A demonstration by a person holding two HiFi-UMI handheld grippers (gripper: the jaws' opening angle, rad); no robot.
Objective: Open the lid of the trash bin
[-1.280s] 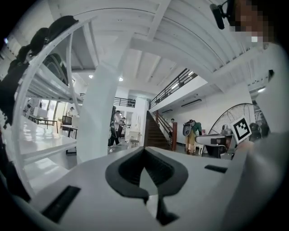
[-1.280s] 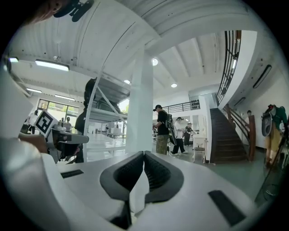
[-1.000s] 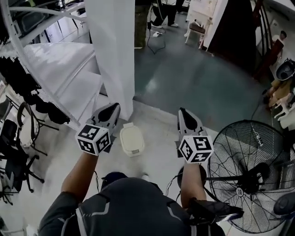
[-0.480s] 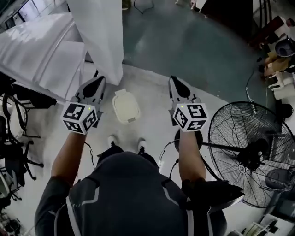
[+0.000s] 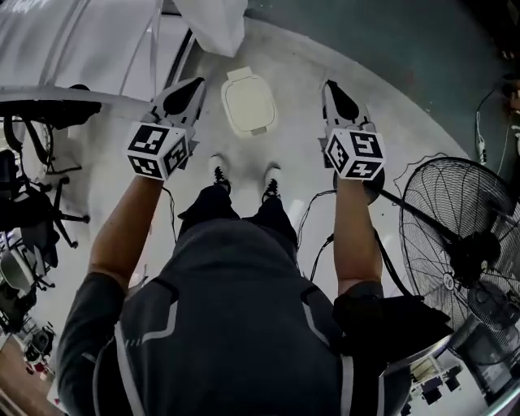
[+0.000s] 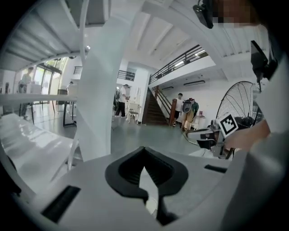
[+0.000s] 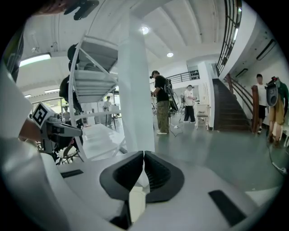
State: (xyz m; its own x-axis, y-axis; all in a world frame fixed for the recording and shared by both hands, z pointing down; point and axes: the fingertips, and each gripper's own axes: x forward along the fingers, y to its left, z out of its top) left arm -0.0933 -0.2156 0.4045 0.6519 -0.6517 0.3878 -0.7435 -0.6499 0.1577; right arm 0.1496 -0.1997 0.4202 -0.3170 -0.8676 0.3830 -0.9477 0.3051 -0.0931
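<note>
While both tools are held low over the floor, the nearest thing is the person's dark grey top w/ pale seam lines, bare forearms reaching fwd. Each forearm ends in a cube of black-and-white square markers, matte, sharp-edged. Left gripper point(image 5: 193, 84) and right gripper point(image 5: 331, 84) are smooth white shells tapering to black ribbed pads. In both gripper views the pads meet at the tips, clenched on nothing. Just past the knees, two shoes point(image 5: 218, 171), white toes on pale glossy concrete floor point(image 5: 292, 114). Ahead of the toes, betw. the two grippers and touching neither, stands the trash bin point(image 5: 248, 103). It's cream plastic, a rounded-rectangle top, smooth, w/ a small tab at the near edge and a squarer block at the far edge. Lid lies flat, shut. Beyond it: base of a white pillar point(image 5: 213, 20). Off right, a round black wire-grille fan point(image 5: 463, 244).
</note>
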